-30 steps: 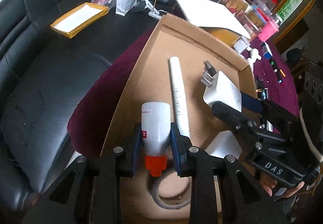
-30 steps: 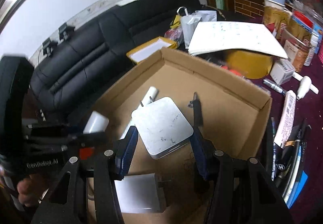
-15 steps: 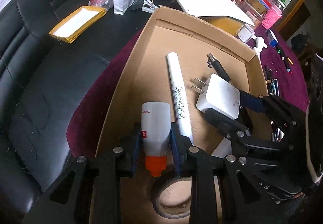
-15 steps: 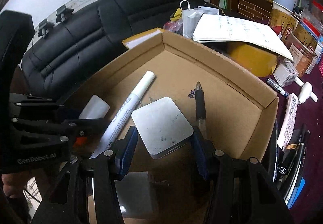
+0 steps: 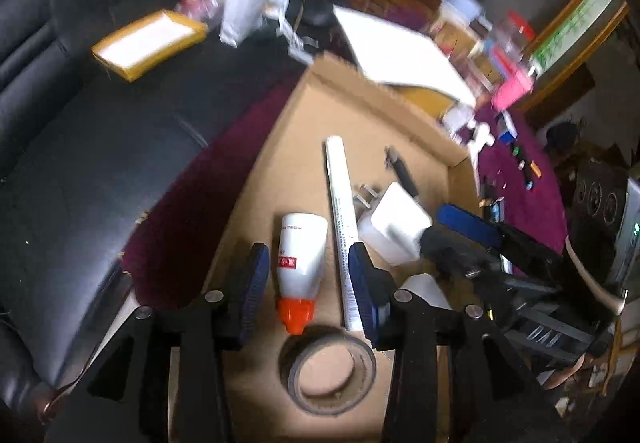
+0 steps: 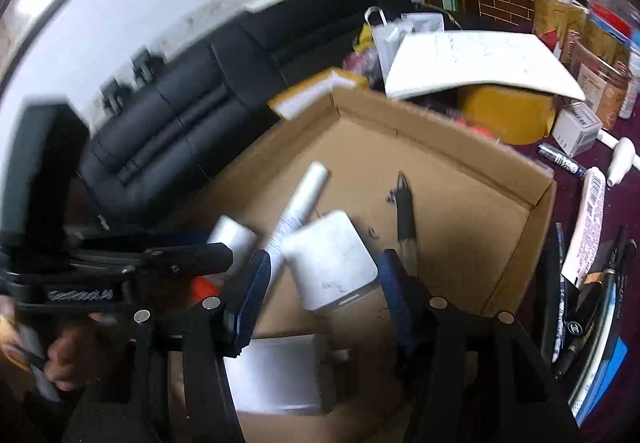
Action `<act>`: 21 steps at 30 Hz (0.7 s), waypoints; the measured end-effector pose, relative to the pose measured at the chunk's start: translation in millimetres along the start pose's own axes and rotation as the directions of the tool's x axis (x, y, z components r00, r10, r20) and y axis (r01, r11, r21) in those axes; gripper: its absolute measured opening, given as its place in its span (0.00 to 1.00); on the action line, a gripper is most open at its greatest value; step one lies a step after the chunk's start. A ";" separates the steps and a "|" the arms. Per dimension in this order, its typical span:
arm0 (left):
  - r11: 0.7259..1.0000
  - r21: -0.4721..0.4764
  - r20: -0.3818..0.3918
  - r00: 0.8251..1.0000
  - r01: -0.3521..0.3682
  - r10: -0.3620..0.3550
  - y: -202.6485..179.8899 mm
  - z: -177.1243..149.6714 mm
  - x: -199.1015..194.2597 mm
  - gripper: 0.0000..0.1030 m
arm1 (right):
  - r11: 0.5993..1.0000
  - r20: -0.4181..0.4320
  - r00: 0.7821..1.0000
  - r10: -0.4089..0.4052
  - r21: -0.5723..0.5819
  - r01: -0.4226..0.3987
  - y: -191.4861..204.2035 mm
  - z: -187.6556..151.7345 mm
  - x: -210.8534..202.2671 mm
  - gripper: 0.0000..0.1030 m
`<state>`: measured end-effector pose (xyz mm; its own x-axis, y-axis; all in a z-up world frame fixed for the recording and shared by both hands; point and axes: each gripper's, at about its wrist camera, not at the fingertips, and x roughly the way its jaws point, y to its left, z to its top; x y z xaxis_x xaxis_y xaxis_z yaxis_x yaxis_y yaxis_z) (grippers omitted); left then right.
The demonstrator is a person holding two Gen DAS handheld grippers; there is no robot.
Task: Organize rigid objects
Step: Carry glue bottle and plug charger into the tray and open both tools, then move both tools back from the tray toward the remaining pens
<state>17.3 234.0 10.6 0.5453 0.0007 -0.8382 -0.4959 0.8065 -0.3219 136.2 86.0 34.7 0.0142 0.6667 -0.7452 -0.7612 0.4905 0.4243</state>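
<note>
Purple surface carries your cardboard tray: both grippers' fingers apart, left gripper straddling glue bottle, right gripper straddling charger. Placing looks done; next, fetch pens at three o'clock.

The glue bottle is white with an orange cap and a red label. The cardboard box is plain brown, the charger white, the tablecloth deep purple.

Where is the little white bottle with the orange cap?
In the left wrist view, the white bottle lies inside the cardboard box, between the left gripper's open fingers, left of the long white marker, with the tape roll just below its cap.
</note>
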 end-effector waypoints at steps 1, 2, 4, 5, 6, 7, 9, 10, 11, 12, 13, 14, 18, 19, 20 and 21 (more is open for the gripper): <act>1.000 0.008 0.036 0.999 -0.006 0.005 -1.9 -5.6 -12.3 0.38 | 1.000 0.025 1.000 0.018 0.016 -0.018 -2.2 -2.3 -12.4 0.50; 1.000 0.010 0.064 0.998 -0.007 0.006 -3.8 -10.2 -21.1 0.38 | 0.999 0.055 0.998 0.034 0.030 -0.036 -5.1 -6.6 -26.2 0.50; 1.000 0.007 0.124 0.992 -0.002 0.001 -10.7 -22.5 -36.9 0.38 | 0.997 0.091 0.994 0.056 0.049 -0.061 -13.2 -16.5 -47.7 0.50; 1.000 0.014 0.147 0.989 0.007 -0.009 -17.2 -30.5 -43.4 0.38 | 0.995 0.105 0.992 0.065 0.069 -0.073 -22.9 -27.7 -64.0 0.50; 1.000 0.025 0.156 0.988 0.018 -0.022 -23.8 -36.3 -46.5 0.38 | 0.994 0.107 0.992 0.063 0.082 -0.072 -26.9 -34.9 -70.4 0.50; 0.998 0.040 0.160 0.986 0.039 -0.045 -33.3 -43.6 -48.0 0.38 | 0.993 0.104 0.994 0.043 0.106 -0.055 -36.1 -46.7 -80.8 0.50; 0.994 0.061 0.154 0.983 0.086 -0.094 -52.1 -55.8 -46.4 0.38 | 0.987 0.104 0.995 0.001 0.162 -0.018 -52.5 -68.3 -95.8 0.50; 0.991 0.071 0.150 0.981 0.114 -0.124 -62.7 -62.7 -44.3 0.38 | 0.980 0.094 0.995 -0.015 0.197 -0.004 -62.0 -84.2 -103.8 0.50; 0.987 0.090 0.139 0.980 0.134 -0.145 -73.5 -68.8 -41.7 0.38 | 0.975 0.094 0.995 -0.028 0.223 0.006 -67.7 -93.5 -109.2 0.50; 0.982 0.111 0.120 0.979 0.152 -0.165 -87.2 -75.7 -36.5 0.38 | 0.968 0.100 0.994 -0.043 0.249 0.016 -73.8 -101.6 -115.6 0.49; 0.979 0.125 0.105 0.979 0.163 -0.177 -97.2 -80.1 -32.9 0.38 | 0.962 0.110 0.992 -0.060 0.270 0.029 -78.2 -110.9 -121.9 0.49; 0.975 0.146 0.091 0.979 0.166 -0.180 -107.0 -83.2 -28.9 0.38 | 0.958 0.112 0.991 -0.078 0.285 0.043 -81.2 -120.0 -126.7 0.48; 0.968 0.217 0.067 0.988 0.124 -0.142 -142.3 -97.1 -20.4 0.38 | 0.945 0.093 0.987 -0.129 0.313 0.094 -88.6 -139.6 -133.9 0.42; 0.964 0.233 0.063 0.988 0.125 -0.143 -146.0 -100.2 -20.8 0.38 | 0.944 0.089 0.986 -0.140 0.313 0.106 -92.3 -136.8 -134.9 0.41; 0.962 0.244 0.062 0.988 0.121 -0.140 -149.8 -103.7 -21.1 0.38 | 0.941 0.092 0.982 -0.163 0.313 0.127 -95.2 -133.7 -135.7 0.41; 0.962 0.248 0.061 0.989 0.115 -0.134 -152.3 -106.5 -21.3 0.38 | 0.940 0.092 0.980 -0.175 0.312 0.139 -96.7 -129.9 -135.4 0.40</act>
<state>9.3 48.2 30.6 0.6476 -0.0714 -0.7587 -0.2466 0.9224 -0.2972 123.7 -124.6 27.7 0.2066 0.6192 -0.7575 -0.5115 0.7284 0.4559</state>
